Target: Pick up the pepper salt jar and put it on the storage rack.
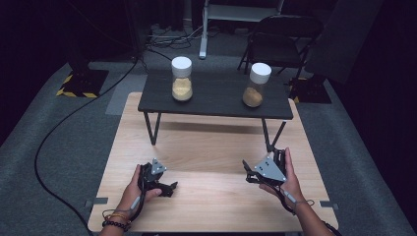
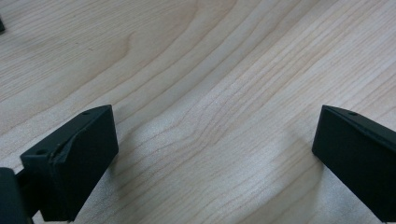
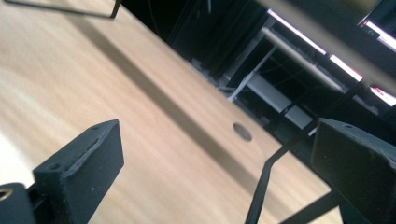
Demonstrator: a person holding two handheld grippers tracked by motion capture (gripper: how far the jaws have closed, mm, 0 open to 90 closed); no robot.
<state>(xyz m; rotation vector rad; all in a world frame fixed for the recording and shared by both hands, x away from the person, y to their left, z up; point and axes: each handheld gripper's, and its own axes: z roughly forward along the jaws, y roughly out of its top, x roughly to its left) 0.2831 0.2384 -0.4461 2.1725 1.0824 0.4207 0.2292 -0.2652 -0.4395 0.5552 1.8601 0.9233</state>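
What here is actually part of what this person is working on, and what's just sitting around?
Part of the job:
- left gripper, open
- right gripper, open
- left jar of yellow grains
- right jar of tan grains
- small black table bearing both jars

Just about:
- folding chair
- floor cable

No readable text, label, brand, number or sign appears on anything here.

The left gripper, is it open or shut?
Open: the left gripper has its jaws far apart, with bare wooden table between them.
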